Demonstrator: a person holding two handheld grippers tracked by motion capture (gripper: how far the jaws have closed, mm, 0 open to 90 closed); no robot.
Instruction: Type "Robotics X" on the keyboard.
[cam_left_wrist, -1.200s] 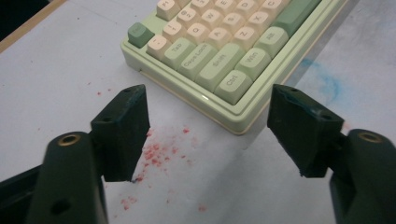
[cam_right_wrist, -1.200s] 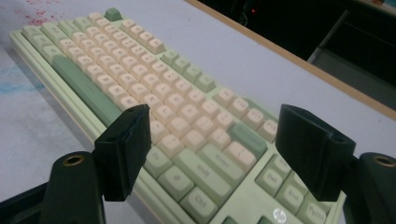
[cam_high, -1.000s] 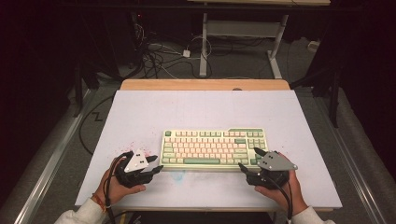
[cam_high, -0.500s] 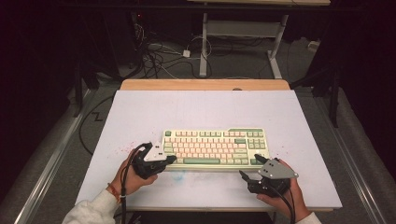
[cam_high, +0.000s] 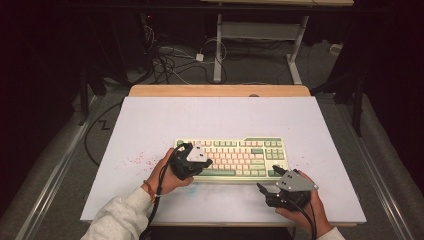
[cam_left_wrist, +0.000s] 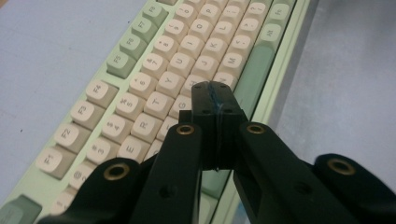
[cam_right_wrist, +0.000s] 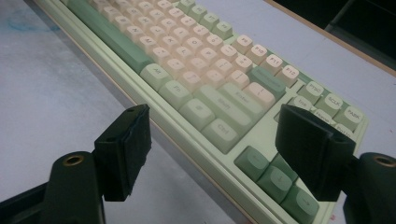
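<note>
A big white table (cam_high: 150, 130) holds a green and cream keyboard (cam_high: 235, 157) near its front middle. The left gripper (cam_high: 200, 159) hangs over the keyboard's left keys, its jaws pressed together with nothing between them. The right gripper (cam_high: 267, 190) sits just off the keyboard's right front corner, jaws spread wide and empty.

This looks like a lab or test room. A white board (cam_high: 220, 125) lies on a wooden table (cam_high: 220, 90) as a bare work surface, ringed by darkness. Behind it, loose cables (cam_high: 170, 60) sprawl across a grey carpeted floor (cam_high: 260, 70) beside the metal legs of another desk (cam_high: 218, 45).
</note>
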